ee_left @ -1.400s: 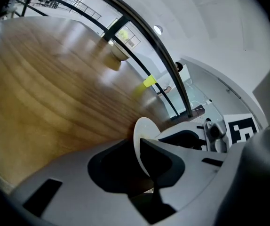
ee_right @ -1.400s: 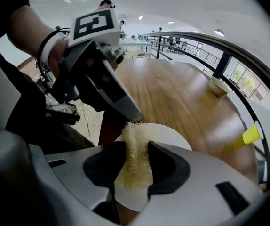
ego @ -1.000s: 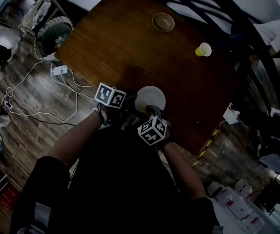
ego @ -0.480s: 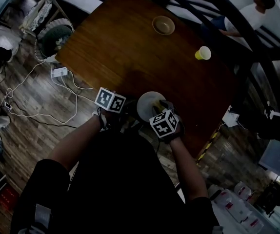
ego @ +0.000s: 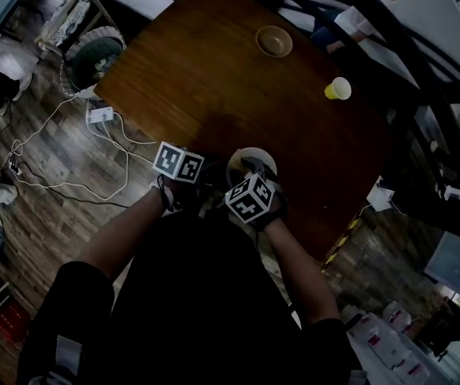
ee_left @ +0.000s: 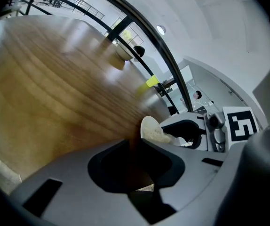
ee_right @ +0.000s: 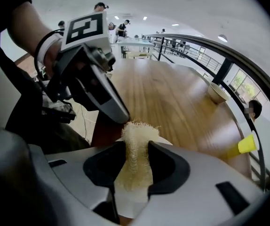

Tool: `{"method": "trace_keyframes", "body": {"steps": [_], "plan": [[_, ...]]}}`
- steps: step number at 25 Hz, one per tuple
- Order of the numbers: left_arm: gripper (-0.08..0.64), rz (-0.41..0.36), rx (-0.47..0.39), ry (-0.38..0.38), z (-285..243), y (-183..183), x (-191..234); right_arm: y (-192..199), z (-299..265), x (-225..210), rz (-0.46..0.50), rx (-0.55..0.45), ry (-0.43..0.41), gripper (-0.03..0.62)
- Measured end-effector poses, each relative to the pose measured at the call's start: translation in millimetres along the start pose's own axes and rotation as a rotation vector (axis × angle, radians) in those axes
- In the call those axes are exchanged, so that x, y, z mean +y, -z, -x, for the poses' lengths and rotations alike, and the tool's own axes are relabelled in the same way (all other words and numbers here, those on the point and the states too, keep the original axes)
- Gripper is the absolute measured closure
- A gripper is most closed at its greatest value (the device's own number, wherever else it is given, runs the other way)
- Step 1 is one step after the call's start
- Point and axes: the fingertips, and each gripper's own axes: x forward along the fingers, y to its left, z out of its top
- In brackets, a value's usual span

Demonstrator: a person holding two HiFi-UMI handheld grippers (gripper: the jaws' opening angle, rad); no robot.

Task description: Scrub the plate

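A white plate (ego: 246, 160) lies near the front edge of the brown wooden table (ego: 214, 79). In the left gripper view the plate (ee_left: 147, 127) shows nearly edge-on. My left gripper (ego: 213, 180) comes in from the plate's left, and its jaws (ee_left: 136, 144) stand shut on the rim. My right gripper (ego: 254, 172) is shut on a pale fibrous scrub pad (ee_right: 135, 142), which it presses onto the plate (ee_right: 127, 205). The left gripper's body (ee_right: 93, 89) fills the upper left of the right gripper view.
A tan bowl (ego: 273, 41) and a yellow cup (ego: 338, 89) stand far across the table. Dark railings (ego: 358, 22) run along its far and right sides. White cables and a plug (ego: 100, 115) lie on the wooden floor at left. A person (ego: 358, 18) is beyond the railing.
My right gripper swung right across the plate with the scrub pad, then came back left. The left gripper stayed on the rim.
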Motion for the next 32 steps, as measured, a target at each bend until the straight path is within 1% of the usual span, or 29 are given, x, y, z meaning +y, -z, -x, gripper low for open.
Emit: {"method": "trace_keyframes", "body": {"steps": [4, 7, 12, 16, 19, 22, 25, 28, 32], "plan": [[0.482, 0.010, -0.008, -0.005, 1.4, -1.3, 2.7, 4.8, 4.1, 27.1, 0.049, 0.001, -0.043, 0.436], [0.482, 0.003, -0.005, 0.003, -4.9, -4.8, 1.1, 18.6, 9.2, 34.1, 0.052, 0.009, -0.051, 0.436], [0.482, 0.002, 0.003, 0.005, -4.9, -0.2, 1.4, 43.5, 18.0, 42.3, -0.017, 0.017, -0.056, 0.436], [0.482, 0.000, 0.007, 0.004, -5.7, -0.2, -2.5, 64.1, 26.8, 24.7, -0.081, 0.029, -0.018, 0.436], [0.482, -0.002, 0.007, 0.000, -6.0, -0.9, -2.9, 70.1, 28.4, 2.0, -0.130, 0.032, 0.019, 0.436], [0.482, -0.004, 0.008, -0.002, -5.7, -1.2, -1.4, 69.4, 24.7, -21.6, -0.172, 0.032, 0.052, 0.436], [0.482, 0.000, 0.006, -0.003, -4.5, -0.7, -0.9, 61.7, 19.7, -38.2, -0.187, 0.033, 0.069, 0.436], [0.482, 0.004, 0.003, -0.004, -2.5, 0.7, 0.5, 45.6, 12.1, -43.8, -0.173, 0.029, 0.072, 0.436], [0.482, 0.013, -0.003, -0.005, 0.5, 2.7, 2.0, 20.9, 2.7, -35.3, -0.131, 0.013, 0.055, 0.436]]}}
